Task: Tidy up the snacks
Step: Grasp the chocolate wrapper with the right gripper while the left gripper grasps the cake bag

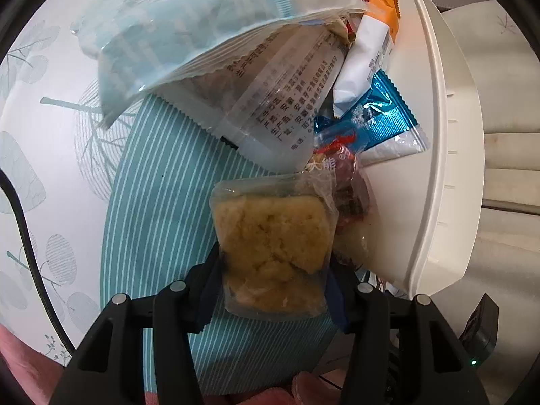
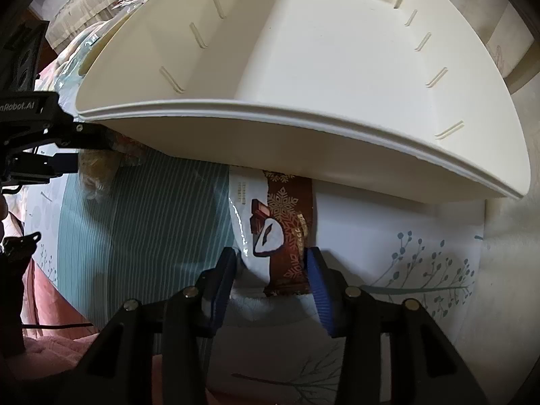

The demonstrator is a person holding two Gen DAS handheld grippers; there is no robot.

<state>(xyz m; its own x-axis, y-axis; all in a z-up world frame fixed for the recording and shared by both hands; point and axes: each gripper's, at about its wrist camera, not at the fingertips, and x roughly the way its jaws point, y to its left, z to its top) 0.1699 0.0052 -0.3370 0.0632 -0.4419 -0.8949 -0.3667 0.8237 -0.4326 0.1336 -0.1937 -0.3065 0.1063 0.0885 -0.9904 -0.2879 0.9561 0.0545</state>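
My left gripper (image 1: 275,270) is shut on a clear packet holding a yellow crumbly cake (image 1: 273,233), just above the teal striped cloth (image 1: 152,202). A heap of snack packets lies ahead of it, against the white bin (image 1: 438,135): a big pale blue bag (image 1: 189,33), a printed clear packet (image 1: 276,101), a blue foil packet (image 1: 381,118) and a red one (image 1: 341,158). In the right wrist view my right gripper (image 2: 270,270) points down and is shut on a brown and white snack bar (image 2: 287,229), whose far end lies under the rim of the bin (image 2: 337,67).
The white bin has slotted walls, and the part of its inside that shows holds nothing. My left gripper's body (image 2: 50,148) shows at the left of the right wrist view. A black cable (image 1: 23,229) runs over the leaf-patterned cloth. Pink fabric lies along the near edge.
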